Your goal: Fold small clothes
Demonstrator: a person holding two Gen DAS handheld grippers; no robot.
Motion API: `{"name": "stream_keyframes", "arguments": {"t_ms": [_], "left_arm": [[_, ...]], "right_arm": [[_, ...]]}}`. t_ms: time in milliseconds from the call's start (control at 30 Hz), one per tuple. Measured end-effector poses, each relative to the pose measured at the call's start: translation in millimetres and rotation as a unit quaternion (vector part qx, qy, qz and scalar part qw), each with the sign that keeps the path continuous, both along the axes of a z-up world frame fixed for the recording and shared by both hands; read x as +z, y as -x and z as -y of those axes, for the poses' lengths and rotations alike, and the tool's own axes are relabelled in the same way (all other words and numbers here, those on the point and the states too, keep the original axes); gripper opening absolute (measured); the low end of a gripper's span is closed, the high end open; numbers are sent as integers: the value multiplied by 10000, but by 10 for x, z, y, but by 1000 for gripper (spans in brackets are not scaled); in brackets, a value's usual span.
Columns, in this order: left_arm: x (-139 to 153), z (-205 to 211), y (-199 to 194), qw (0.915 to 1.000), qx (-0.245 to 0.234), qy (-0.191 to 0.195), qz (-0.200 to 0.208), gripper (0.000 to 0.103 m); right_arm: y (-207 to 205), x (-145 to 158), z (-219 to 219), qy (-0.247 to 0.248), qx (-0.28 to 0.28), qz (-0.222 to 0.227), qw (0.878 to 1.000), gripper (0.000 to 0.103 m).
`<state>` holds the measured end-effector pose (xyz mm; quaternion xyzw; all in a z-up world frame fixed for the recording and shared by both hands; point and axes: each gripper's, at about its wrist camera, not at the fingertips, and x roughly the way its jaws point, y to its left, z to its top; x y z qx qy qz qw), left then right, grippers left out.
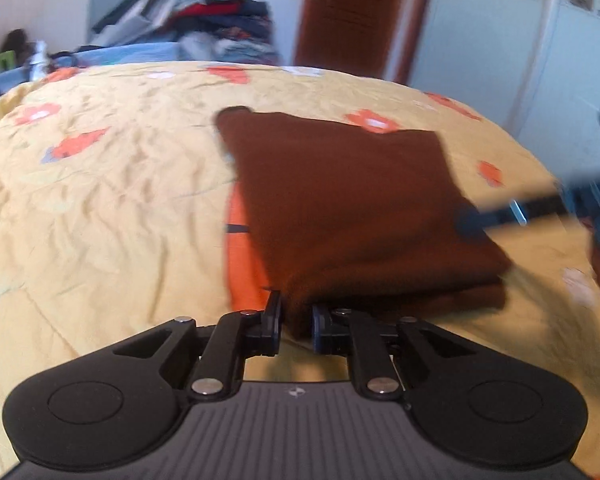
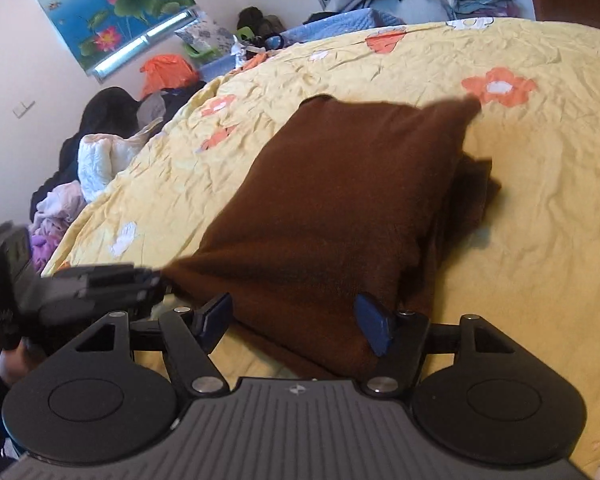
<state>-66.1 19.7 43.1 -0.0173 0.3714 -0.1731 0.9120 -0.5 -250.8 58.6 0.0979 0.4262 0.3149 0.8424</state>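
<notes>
Garment: a brown knitted garment [image 1: 352, 208] lay partly folded on the bed's yellow flowered quilt [image 1: 100, 208], in several layers, its near edge towards both claws.
Left claw: the left claw [image 1: 296, 326] was pressed together on the garment's near corner, brown cloth bunched between its pads.
Right claw: the right claw [image 2: 296, 320] stood spread, its blue pads on either side of the near edge, not pressing it; the cloth passed between and over them.
Step in hand: this looked like taking hold of the near edge at two points, ready for the next fold.
How to do it well: the right claw needed to close on all layers of the edge, not just the top one, and well apart from the left grip so the hem would stay taut.
Lift: both corners ought to rise together and level, or the lower layers would slide out.
Risk: an orange patch [image 1: 240, 252] showed beside the garment's left edge; whether it was print or another cloth could not be told.
</notes>
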Motion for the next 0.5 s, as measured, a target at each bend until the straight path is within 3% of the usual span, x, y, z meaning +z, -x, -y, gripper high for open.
{"name": "stream_keyframes", "arguments": {"t_ms": [67, 133, 167, 267, 333, 367, 433, 467, 500], "left_arm": [[150, 19, 52, 9995, -246, 183, 101, 31], [311, 21, 61, 9968, -374, 552, 436, 70], [367, 50, 51, 9946, -393, 681, 673, 76], [443, 292, -120, 9947, -567, 483, 712, 79], [387, 418, -216, 9934, -709, 483, 765, 79], [288, 474, -309, 9934, -797, 495, 659, 79], [-45, 544, -576, 9967, -685, 413, -155, 77], [-164, 530, -600, 9967, -637, 476, -182, 77], [-203, 523, -543, 9962, -700, 506, 96, 79]], "right_arm": [[-80, 240, 37, -111, -73, 379, 9992, 79], [-236, 432, 69, -323, -204, 693, 9969, 94], [-344, 487, 75, -377, -305, 803, 9956, 101], [-788, 465, 22, -410, -525, 705, 9953, 101], [-1078, 282, -44, -88, -701, 389, 9967, 100], [-1182, 143, -66, 130, -776, 196, 9967, 100], [-1282, -267, -79, 523, -820, -240, 9950, 100], [-1191, -339, -67, 608, -715, 338, 9950, 102], [-1082, -441, -78, 760, -588, 594, 9936, 102]]}}
